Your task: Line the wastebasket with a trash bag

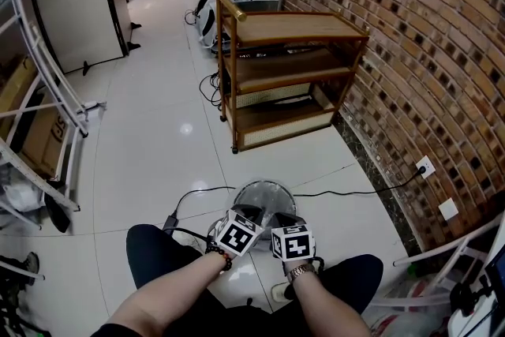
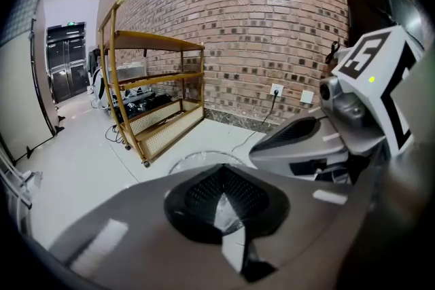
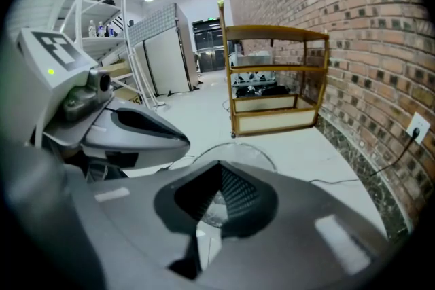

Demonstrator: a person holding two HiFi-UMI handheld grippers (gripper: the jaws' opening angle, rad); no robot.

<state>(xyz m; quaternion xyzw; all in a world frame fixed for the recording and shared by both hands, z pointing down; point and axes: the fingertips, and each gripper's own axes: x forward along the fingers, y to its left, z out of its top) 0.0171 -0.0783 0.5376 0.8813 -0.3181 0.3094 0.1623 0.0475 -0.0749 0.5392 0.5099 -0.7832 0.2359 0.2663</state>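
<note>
A round grey wastebasket (image 1: 266, 191) stands on the white floor between the person's knees, with glossy clear trash bag film over its rim (image 2: 198, 159) (image 3: 239, 148). My left gripper (image 1: 251, 212) and right gripper (image 1: 287, 220) hover side by side over its near edge, both pointing down at it, jaws shut. In the left gripper view the left gripper (image 2: 224, 206) shows crinkled clear film through the slit below its pads. The right gripper (image 3: 215, 206) shows the same. I cannot tell whether either pinches film.
A wooden three-shelf cart (image 1: 286, 73) stands just beyond the basket, against the brick wall (image 1: 430, 51). A black cable (image 1: 347, 192) runs across the floor to a wall socket (image 1: 424, 166). White metal racks (image 1: 43, 95) line the left side.
</note>
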